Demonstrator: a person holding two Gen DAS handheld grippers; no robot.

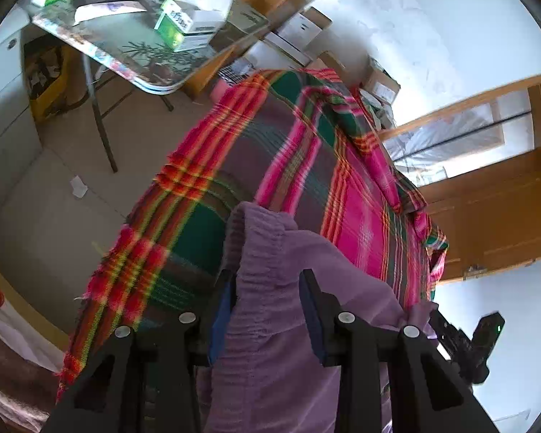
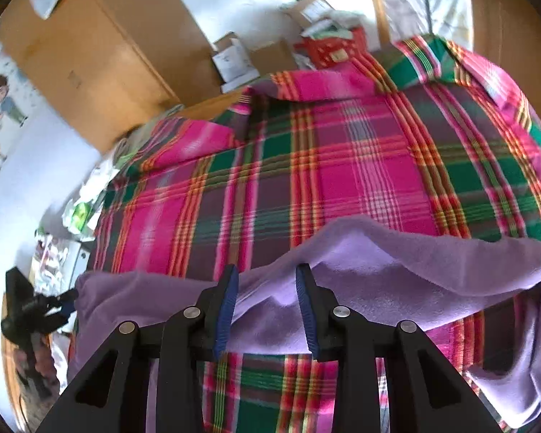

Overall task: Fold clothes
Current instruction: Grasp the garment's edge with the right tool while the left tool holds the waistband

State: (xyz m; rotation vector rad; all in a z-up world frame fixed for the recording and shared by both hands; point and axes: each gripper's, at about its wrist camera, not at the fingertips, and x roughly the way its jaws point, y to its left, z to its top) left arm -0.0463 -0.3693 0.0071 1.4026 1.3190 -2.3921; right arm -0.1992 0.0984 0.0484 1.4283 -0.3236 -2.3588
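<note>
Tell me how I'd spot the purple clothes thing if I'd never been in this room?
Find the big bed covered by the bright pink, green and red checked blanket. At its near edge, a soft garment hangs between the left claw and the right claw. It is the only plain lilac thing there, with a ribbed stretchy band along one edge.

The garment [image 2: 396,270] is showing a soft, plain lilac purple. Under it the blanket [image 2: 306,166] is blazing in plaid: hot pink, deep green and dull plum squares crossed by red, orange and yellow stripes. Both grippers [image 1: 267,288] [image 2: 267,288] are looking matte black, their fingertips [image 2: 229,303] lined in blue.
</note>
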